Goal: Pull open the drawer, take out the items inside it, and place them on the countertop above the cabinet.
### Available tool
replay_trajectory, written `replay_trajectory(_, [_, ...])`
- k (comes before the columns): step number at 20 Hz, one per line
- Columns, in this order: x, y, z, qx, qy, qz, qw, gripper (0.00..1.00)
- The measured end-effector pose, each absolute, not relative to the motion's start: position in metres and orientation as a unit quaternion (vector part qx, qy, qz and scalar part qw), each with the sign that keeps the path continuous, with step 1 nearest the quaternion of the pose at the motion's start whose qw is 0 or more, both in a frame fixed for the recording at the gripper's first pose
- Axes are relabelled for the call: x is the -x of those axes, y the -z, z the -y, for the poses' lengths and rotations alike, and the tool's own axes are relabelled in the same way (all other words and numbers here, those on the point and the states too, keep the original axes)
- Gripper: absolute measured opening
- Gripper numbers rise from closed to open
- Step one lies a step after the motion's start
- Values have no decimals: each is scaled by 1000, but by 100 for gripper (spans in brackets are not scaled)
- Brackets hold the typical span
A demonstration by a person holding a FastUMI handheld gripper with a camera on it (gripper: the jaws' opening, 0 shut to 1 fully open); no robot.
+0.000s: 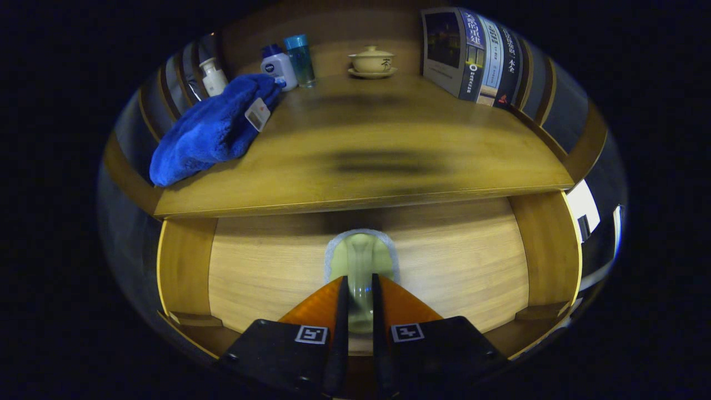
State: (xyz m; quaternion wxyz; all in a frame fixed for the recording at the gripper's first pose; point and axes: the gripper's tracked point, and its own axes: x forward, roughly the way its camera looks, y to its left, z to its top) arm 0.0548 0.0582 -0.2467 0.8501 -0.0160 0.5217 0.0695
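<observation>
The drawer (186, 261) stands pulled open below the countertop (389, 133), its pale wooden bottom (455, 261) showing. My gripper (360, 280) hangs over the middle of the drawer, its orange and black fingers (340, 294) drawn close together. They are shut on a pale green, see-through item (361, 253) with a rounded head and a grey rim, which sticks out just ahead of the fingertips. I cannot tell whether it still rests on the drawer bottom. A blue fluffy cloth (214, 130) with a white tag lies on the countertop's left part.
At the back of the countertop stand a small white bottle (213, 76), a white bottle with a blue cap (278, 66), a teal bottle (300, 60) and a lidded tea bowl on a saucer (371, 61). Books (477, 55) lean at the right. Drawer side walls flank the fingers.
</observation>
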Motion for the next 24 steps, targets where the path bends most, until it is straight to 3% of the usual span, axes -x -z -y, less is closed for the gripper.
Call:
replay_trajectory(11, [-35,165,-59,-1,-107,-497,861,28])
replay_trajectory(24, [-117,101,-55,18,-74,-450,890,28])
